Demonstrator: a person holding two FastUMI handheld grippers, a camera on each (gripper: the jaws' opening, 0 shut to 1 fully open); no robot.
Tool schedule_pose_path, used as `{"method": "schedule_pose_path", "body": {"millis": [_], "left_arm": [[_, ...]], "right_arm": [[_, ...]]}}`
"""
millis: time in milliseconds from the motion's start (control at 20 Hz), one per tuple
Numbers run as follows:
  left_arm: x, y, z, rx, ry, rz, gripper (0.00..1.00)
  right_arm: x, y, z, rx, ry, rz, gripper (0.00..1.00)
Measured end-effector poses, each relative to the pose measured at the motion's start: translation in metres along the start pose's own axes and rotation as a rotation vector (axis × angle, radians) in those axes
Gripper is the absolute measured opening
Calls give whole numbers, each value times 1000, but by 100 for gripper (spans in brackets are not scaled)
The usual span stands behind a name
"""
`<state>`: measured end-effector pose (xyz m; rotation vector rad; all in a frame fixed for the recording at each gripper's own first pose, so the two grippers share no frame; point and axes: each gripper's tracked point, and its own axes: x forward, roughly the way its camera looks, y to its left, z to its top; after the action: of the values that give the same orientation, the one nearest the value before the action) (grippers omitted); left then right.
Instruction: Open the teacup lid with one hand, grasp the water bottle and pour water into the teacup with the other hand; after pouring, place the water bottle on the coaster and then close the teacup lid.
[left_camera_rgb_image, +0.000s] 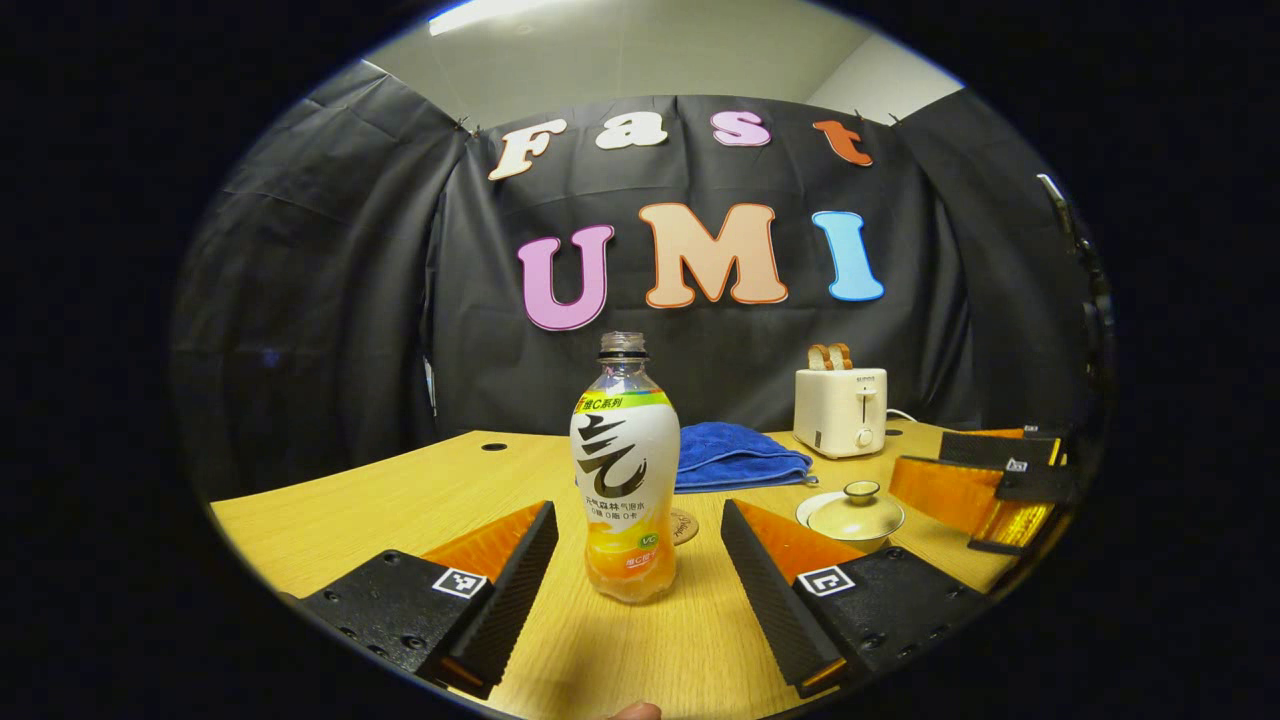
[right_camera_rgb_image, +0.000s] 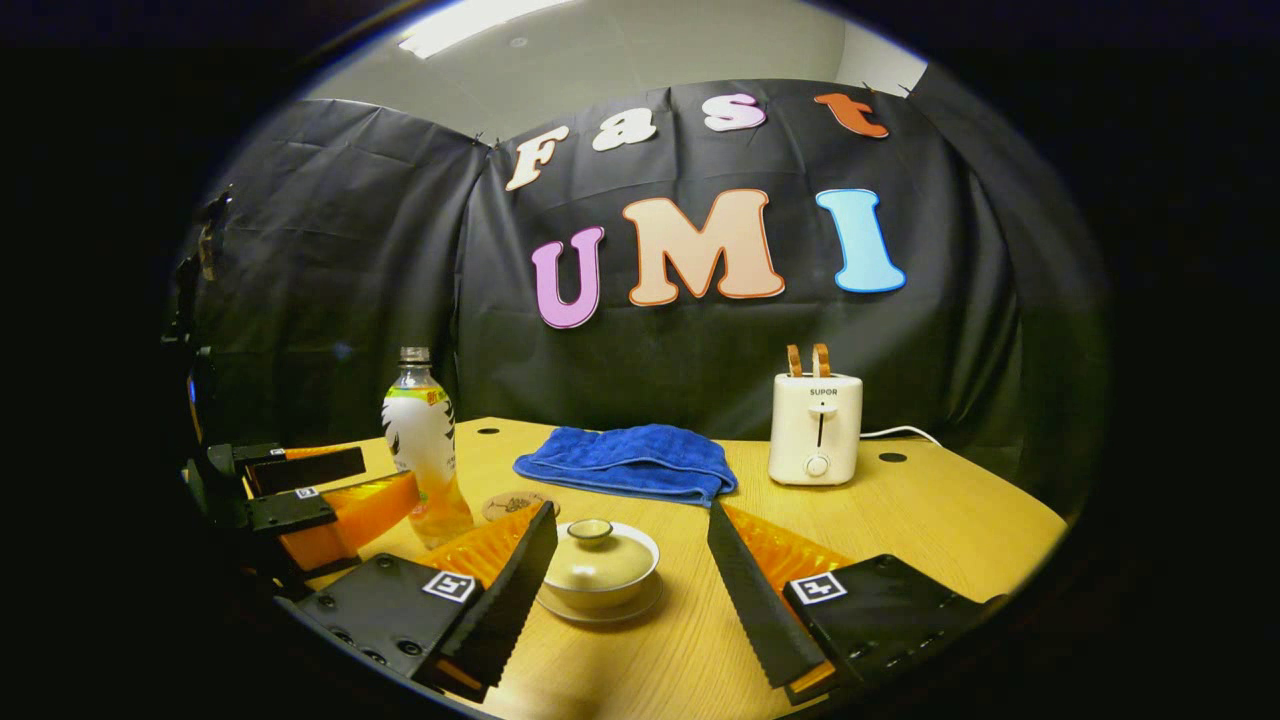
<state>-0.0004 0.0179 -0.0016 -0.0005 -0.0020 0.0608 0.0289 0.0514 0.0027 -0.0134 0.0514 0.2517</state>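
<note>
**Both grippers wide open, bottle and teacup untouched**

Left gripper: fingers spread wide, water bottle standing upright on the wooden table between and just ahead of them, no contact on either side. Bottle is uncapped, with orange liquid in the lower part. Cork coaster lies just behind the bottle, partly hidden by it. A fingertip shows at the bottom edge of the left gripper view.

Right gripper: fingers also spread wide, the teacup on its saucer between them, clear of both. Lid sits on the cup, knob up.

Layout in the right gripper view: bottle to the left of the teacup, coaster between them and slightly farther back. Blue towel folded behind the teacup; white toaster with two slices of toast up, at the back right, cord trailing off to its right.
</note>
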Motion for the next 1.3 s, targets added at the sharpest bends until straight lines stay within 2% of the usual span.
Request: {"method": "schedule_pose_path", "body": {"millis": [100, 150, 200, 350, 400, 650, 700, 750, 800, 850, 900, 1000, 1050, 1100, 1200, 1300], "left_arm": [[1, 0, -1, -1, 1, -1, 96], [0, -1, -1, -1, 0, -4, 96], [0, -1, 0, -1, -1, -6, 96], [1, -2, -1, 0, -2, -8, 96], [1, -1, 0, 0, -1, -8, 96], [1, -3, -1, -3, 0, -14, 96], [1, -3, -1, -3, 1, -17, 96], [1, -4, -2, -4, 1, -18, 96], [1, -4, -1, -5, 1, -20, 96], [1, -5, -1, -5, 1, -21, 96], [1, -4, -1, -5, 2, -22, 96], [1, -5, -2, -6, 2, -24, 96], [1, -5, -1, -6, 2, -24, 96], [1, -5, -1, -6, 2, -24, 96], [1, -4, -1, -5, 2, -24, 96], [0, -5, -1, -5, 2, -24, 96]], "right_arm": [[10, 1, -3, -17, 35, 13, 93], [12, 4, -4, -20, 50, 24, 97], [16, 7, -3, -21, 59, 36, 93], [25, 18, -10, -36, 90, 64, 93], [28, 22, -13, -47, 103, 74, 96], [39, 35, -24, -105, 145, 89, 88], [39, 35, -25, -110, 156, 88, 91], [42, 33, -27, -120, 159, 75, 87], [43, 32, -30, -126, 169, 72, 71], [45, 34, -34, -129, 185, 71, 68], [45, 35, -36, -128, 195, 75, 60], [46, 35, -36, -129, 200, 75, 60], [46, 35, -37, -129, 203, 76, 52], [44, 39, -35, -120, 208, 93, 61], [46, 38, -37, -114, 207, 87, 45], [37, 36, -25, -114, 198, 79, 40]]}}
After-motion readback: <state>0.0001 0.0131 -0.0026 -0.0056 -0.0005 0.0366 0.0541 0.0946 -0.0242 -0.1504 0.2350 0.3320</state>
